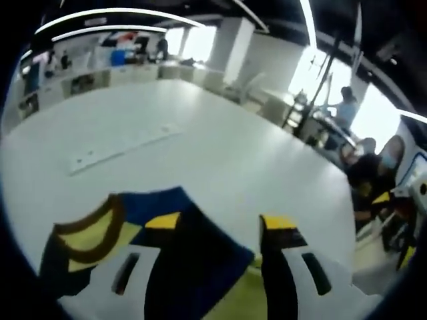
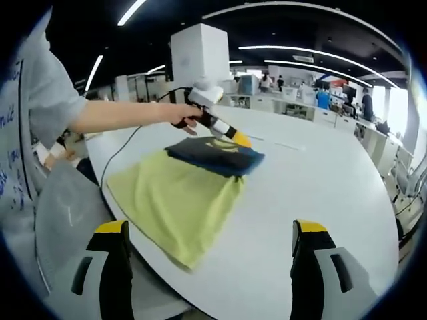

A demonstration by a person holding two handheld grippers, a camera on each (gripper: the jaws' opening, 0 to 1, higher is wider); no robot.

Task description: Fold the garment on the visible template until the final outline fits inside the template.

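Yellow-and-navy cloth garment (image 2: 180, 193) lies on the white desk (image 2: 313, 187), near hem overhanging the edge. Left gripper (image 2: 241, 141) fingers touch the navy collar end; grip unclear. Right gripper (image 2: 210, 250) fingers wide apart, empty. Risk: pulling could slide the garment off the desk.

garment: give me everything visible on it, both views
The garment is a soft knit-looking shirt, mostly yellow with a dark blue upper part and a dark-banded yellow collar. It lies flat on the white table, the blue end folded over the yellow, the yellow end reaching the table's near edge. The left tongs rest on the blue fold; in the left gripper view blue cloth runs between the jaws, grip unclear. The right tongs are open, off it.
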